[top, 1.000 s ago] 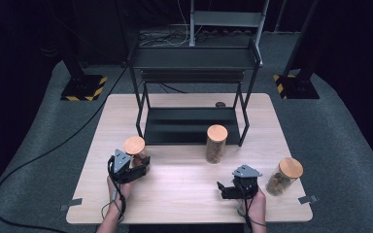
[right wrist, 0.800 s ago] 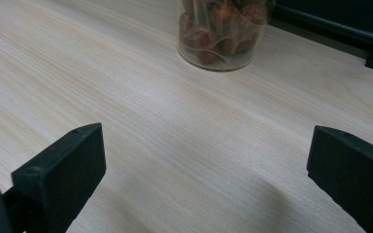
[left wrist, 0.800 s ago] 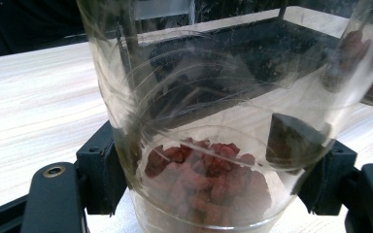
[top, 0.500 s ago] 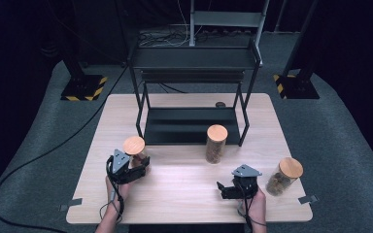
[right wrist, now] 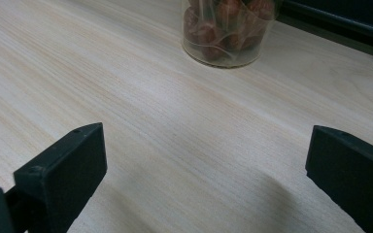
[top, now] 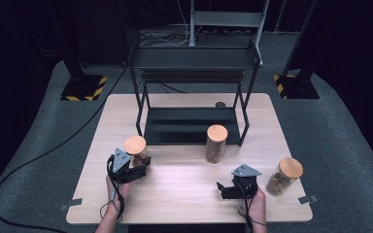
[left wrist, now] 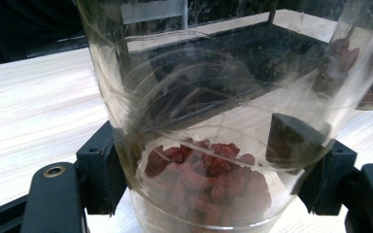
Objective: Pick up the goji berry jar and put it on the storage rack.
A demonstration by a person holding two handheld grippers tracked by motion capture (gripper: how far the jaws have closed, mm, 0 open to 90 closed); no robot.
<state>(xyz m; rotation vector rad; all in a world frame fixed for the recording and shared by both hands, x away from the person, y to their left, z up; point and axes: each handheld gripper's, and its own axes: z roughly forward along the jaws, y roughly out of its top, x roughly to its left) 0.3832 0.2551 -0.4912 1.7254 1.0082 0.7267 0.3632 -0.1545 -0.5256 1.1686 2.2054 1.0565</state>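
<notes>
Glass jar [left wrist: 199,145], slick and breakable, clamped low between my left gripper [top: 135,171]; right gripper [top: 229,189] gaping, empty.

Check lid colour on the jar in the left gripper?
Light orange-brown, wood-like; the lid shows best in the high view, atop the jar that the left gripper clamps.

A lab: hazard-striped stands [top: 83,87], loose cables [top: 167,36], dark backdrop around a test table [top: 189,204].
</notes>
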